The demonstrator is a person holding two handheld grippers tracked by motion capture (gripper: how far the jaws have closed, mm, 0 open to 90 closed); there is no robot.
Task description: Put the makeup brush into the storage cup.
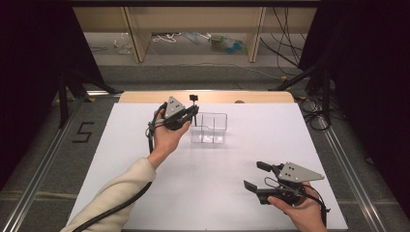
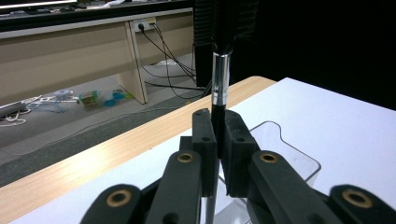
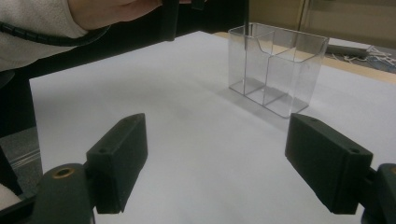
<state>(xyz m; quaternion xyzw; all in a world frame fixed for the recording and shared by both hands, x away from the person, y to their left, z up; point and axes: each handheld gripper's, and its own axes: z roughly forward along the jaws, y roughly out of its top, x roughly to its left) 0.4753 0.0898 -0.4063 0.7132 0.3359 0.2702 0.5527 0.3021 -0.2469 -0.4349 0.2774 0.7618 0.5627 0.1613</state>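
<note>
A thin brush [image 2: 220, 79] with a black handle, silver collar and dark bristles stands upright, and my left gripper [image 2: 218, 126] is shut on its handle. In the high view the left gripper [image 1: 193, 112] holds the brush [image 1: 194, 99] at the left end of a clear plastic box [image 1: 209, 128] with compartments. The brush handle [image 3: 246, 18] drops toward the box's [image 3: 275, 65] left end; its tip is hard to make out. My right gripper [image 1: 255, 175] hovers open near the front right of the table, its jaws [image 3: 233, 158] wide apart with nothing between them.
The white sheet [image 1: 208, 193] covers the table, and a wooden edge [image 1: 145, 97] shows at its far side. Beyond it are shelf legs, cables and clutter on the floor [image 1: 227, 43]. The left forearm in a cream sleeve [image 1: 116, 193] crosses the front left.
</note>
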